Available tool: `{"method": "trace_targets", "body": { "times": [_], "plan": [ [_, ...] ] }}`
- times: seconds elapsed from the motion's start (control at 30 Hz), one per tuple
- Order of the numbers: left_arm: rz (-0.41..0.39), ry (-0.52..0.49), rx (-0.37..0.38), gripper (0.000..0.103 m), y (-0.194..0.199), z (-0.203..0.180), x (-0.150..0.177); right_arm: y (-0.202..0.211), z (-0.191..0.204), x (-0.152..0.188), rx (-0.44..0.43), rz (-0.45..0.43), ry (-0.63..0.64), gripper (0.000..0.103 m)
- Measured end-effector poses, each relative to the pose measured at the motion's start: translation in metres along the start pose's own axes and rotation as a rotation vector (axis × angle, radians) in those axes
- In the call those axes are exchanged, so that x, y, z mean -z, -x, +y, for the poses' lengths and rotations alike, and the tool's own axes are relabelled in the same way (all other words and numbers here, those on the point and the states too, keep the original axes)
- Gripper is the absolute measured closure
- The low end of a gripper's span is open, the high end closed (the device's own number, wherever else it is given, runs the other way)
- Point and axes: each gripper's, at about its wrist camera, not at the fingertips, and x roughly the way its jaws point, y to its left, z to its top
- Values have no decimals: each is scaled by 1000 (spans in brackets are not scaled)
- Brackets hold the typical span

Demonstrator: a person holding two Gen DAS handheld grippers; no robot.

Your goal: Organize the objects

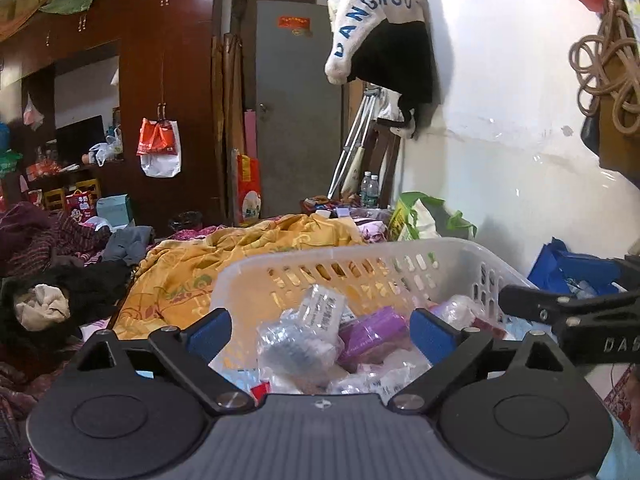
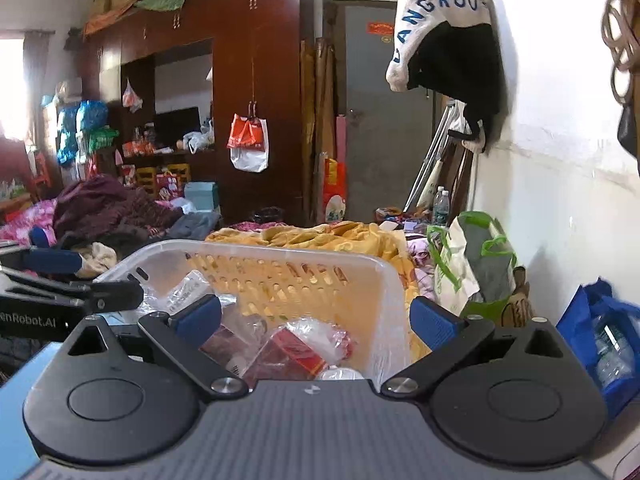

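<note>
Hovering wide-jawed and empty over white plastic basket (image 1: 360, 258): left gripper (image 1: 320, 330) above purple box (image 1: 374, 338), right gripper (image 2: 316, 322) above red packet (image 2: 288, 354), likely for sorting.

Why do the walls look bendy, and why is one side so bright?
Left wrist view: the fisheye lens curves the white wall and wardrobe. Right wrist view: window light washes out the far left edge, and the wall glares pale; the basket stays sharp.

Both wrist views look forward and slightly down, close over the basket (image 1: 360, 256) on the bed: the left from its near-left corner, the right from its near-right corner. Both share the basket (image 2: 280, 252), wardrobe (image 1: 160, 60) and door (image 1: 300, 100).
</note>
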Motion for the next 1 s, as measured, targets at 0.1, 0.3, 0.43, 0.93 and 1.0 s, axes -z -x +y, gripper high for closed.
{"method": "trace_targets", "body": {
  "times": [0.1,0.3,0.43,0.93,1.0],
  "plan": [
    [-6,-4,-2,6,6,-3,6,0,-3,2,13,29,-11,0],
    [5,-28,-1,6,15,-10,15,2,2,11,71,58,4,0],
    [19,-37,-2,6,19,-11,19,10,1,16,50,55,-13,0],
    [38,-5,6,6,23,-5,22,11,-2,20,15,88,-7,0],
    [42,0,9,6,22,-4,22,11,-1,20,14,92,3,0]
  ]
}}
